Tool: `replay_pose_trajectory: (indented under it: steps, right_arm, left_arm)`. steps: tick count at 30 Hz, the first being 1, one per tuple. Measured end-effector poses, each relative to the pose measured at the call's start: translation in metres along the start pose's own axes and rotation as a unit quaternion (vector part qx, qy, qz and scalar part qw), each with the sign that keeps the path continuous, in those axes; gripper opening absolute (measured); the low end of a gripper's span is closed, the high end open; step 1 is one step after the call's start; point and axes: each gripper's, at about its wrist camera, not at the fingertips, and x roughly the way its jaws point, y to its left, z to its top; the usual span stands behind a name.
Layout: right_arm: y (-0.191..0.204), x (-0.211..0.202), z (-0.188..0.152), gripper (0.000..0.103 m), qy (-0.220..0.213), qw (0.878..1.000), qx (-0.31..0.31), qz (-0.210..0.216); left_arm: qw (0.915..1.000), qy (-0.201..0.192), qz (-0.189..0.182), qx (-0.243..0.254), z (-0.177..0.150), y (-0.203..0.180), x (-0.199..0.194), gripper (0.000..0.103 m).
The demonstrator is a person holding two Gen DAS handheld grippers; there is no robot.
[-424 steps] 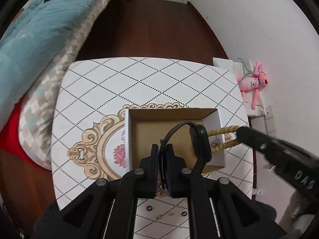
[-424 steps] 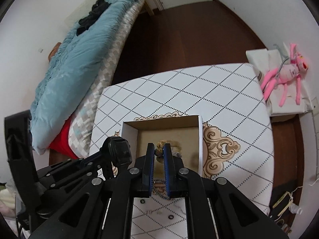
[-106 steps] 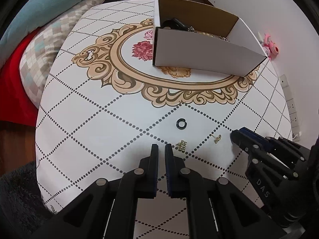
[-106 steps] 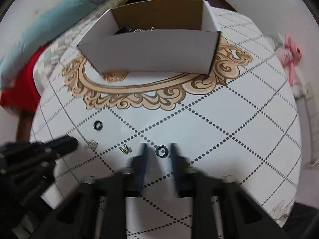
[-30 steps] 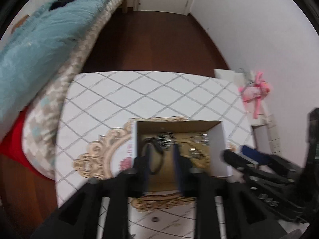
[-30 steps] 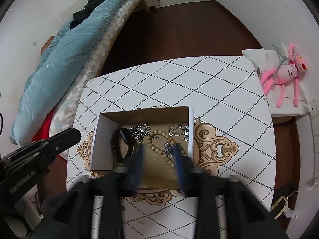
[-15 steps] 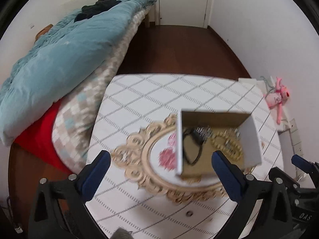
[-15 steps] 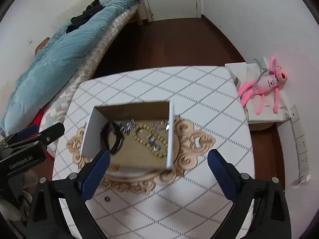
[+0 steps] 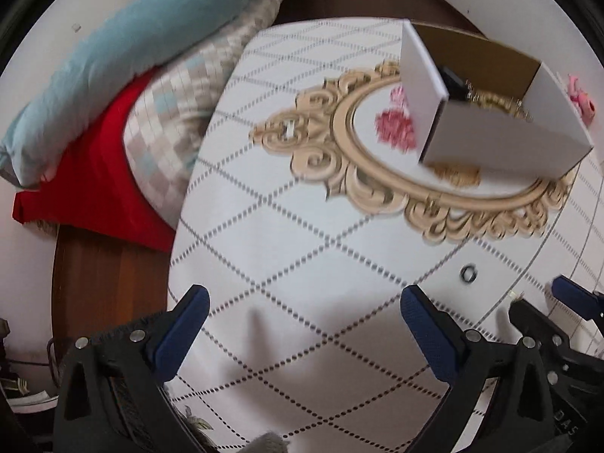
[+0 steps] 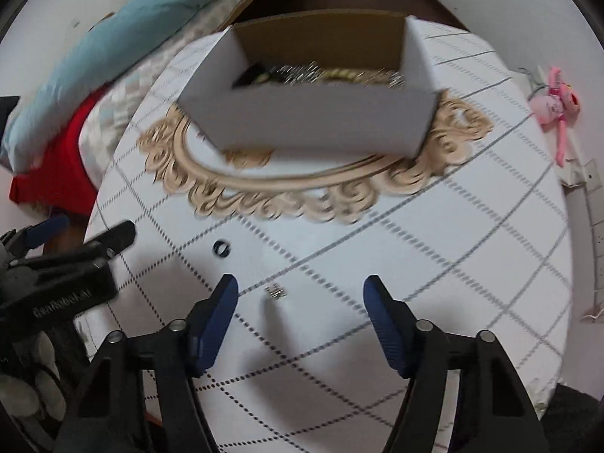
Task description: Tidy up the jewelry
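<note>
A white cardboard box stands on the patterned table and holds a black watch, a silver chain and beads; it also shows in the left wrist view. A small dark ring and a small gold earring lie on the table in front of it. The ring also shows in the left wrist view. My right gripper is open and empty, low over the table just before the earring. My left gripper is open and empty over bare tabletop, left of the ring.
The white table has a gold ornament print. A bed with a teal duvet and red sheet lies to the left. A pink plush toy lies on the floor at the right. The table's near edge is close below both grippers.
Both grippers have dropped from high above the box to just over the table's near part. Both stay wide open.
</note>
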Motion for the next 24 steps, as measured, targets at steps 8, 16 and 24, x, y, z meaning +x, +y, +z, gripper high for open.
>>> replay_pose_trajectory:
  steps: [8, 16, 24]
  right_arm:
    - [0.020, 0.012, -0.013, 0.009, -0.014, 0.999, -0.042, -0.028]
    - [-0.026, -0.010, -0.015, 0.009, -0.032, 0.999, 0.027, -0.021]
    - [-0.064, -0.024, -0.015, 0.009, -0.040, 0.996, 0.071, -0.033]
  left_arm:
    - [1.0000, 0.005, -0.006, 0.002, -0.008, -0.003, 0.003, 0.103]
    - [0.9960, -0.012, -0.077, 0.044, -0.002, -0.052, -0.008, 0.092]
    - [0.9902, 0.012, -0.120, 0.071, 0.002, -0.083, 0.000, 0.024]
